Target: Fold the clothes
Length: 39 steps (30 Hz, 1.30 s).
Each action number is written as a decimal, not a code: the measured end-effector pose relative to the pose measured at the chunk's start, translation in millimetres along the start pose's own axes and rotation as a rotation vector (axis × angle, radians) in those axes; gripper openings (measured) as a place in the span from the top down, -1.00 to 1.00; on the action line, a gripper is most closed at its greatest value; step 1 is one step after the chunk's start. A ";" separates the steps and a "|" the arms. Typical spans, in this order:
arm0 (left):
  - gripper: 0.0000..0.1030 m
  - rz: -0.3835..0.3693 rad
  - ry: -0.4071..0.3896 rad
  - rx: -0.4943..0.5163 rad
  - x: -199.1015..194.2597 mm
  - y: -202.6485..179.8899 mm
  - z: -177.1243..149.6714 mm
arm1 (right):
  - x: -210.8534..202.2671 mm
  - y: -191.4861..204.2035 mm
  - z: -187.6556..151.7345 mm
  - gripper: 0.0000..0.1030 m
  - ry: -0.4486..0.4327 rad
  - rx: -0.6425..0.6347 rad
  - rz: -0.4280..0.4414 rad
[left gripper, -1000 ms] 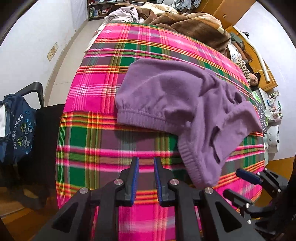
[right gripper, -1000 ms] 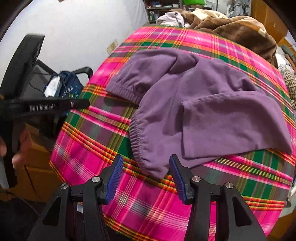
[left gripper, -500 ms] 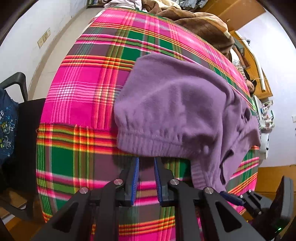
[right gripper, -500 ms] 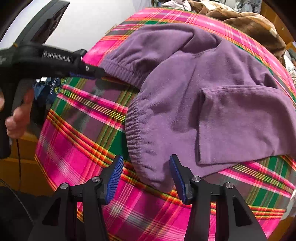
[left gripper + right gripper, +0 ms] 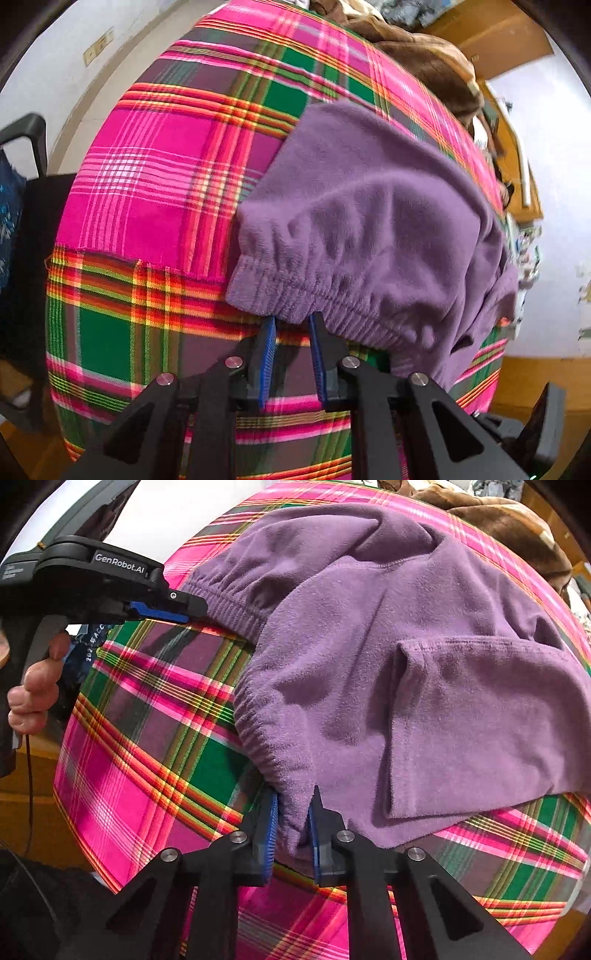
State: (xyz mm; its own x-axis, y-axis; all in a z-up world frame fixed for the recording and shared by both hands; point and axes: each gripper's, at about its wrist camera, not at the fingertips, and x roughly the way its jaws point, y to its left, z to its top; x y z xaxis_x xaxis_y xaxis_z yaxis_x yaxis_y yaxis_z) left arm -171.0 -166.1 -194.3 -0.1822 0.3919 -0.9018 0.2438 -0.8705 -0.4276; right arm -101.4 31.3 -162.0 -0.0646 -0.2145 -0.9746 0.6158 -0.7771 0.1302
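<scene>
Plaid bedcover [image 5: 155, 192], pink and green, carries the purple fleece garment [image 5: 369, 221]. Left gripper [image 5: 291, 321]: fingers narrowly parted, tips at the garment's elastic hem; grip not confirmable. Right gripper [image 5: 293, 805]: fingers pinching a corner of the hem nearest the cover's front edge. Brown blanket [image 5: 509, 520] beyond the garment.

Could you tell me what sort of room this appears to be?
Probably a bedroom at home: a plaid bedsheet covers a bed-like surface, a brown blanket is heaped at its far end, and purple pants lie on it.
</scene>
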 end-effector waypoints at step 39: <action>0.98 -0.020 -0.149 0.057 -61.6 70.8 -5.5 | -19.7 60.2 49.4 0.29 0.043 -0.009 0.286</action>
State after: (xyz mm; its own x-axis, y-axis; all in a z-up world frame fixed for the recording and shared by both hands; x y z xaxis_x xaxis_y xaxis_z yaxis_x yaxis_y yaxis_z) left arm -137.2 -250.2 -169.4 -0.3264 0.3644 -0.8722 0.1851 -0.8802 -0.4370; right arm -101.8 -40.5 -125.9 0.1456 -0.3989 -0.9054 0.6111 -0.6834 0.3994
